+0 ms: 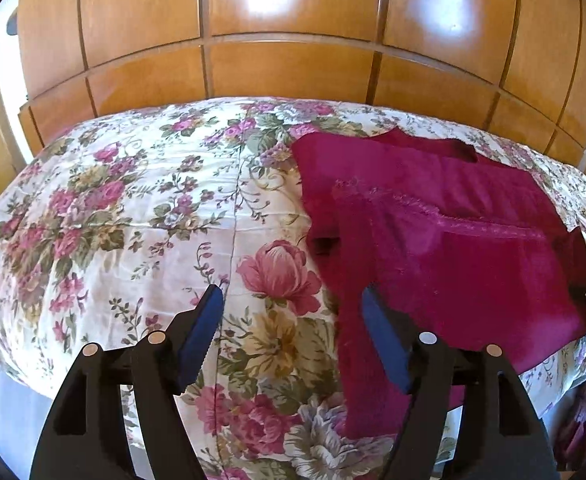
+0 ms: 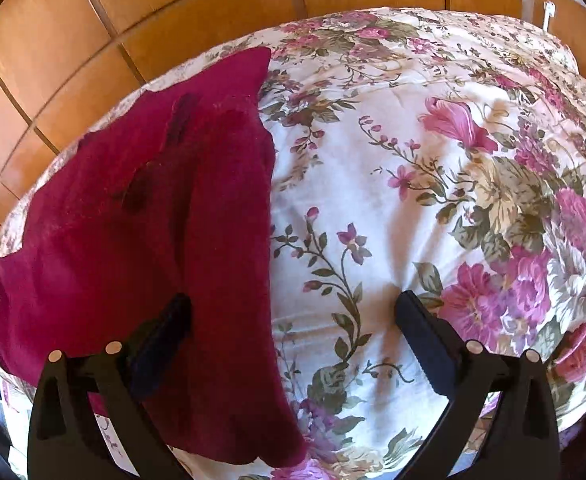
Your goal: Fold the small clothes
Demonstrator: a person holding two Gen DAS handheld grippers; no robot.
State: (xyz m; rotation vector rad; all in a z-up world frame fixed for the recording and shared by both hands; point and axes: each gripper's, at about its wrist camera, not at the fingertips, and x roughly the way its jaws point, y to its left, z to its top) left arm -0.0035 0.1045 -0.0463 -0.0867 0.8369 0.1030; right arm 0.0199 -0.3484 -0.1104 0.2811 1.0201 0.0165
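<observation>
The crimson garment [image 1: 445, 216] lies partly folded on the floral bedspread [image 1: 133, 200]. My left hand-held gripper [image 1: 293, 308] and right hand-held gripper [image 2: 293, 312] hover wide open, empty. Next, I judge, grasp an edge for another fold.

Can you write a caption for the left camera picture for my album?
Open left gripper above a dark red garment on the flowery bedspread.

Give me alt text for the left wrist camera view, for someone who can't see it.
A dark red garment lies partly folded on a floral bedspread, right of centre, with a lace-trimmed edge across it. The open left gripper hovers in the foreground, holding nothing. Glossy wooden wardrobe doors fill the background.
</observation>
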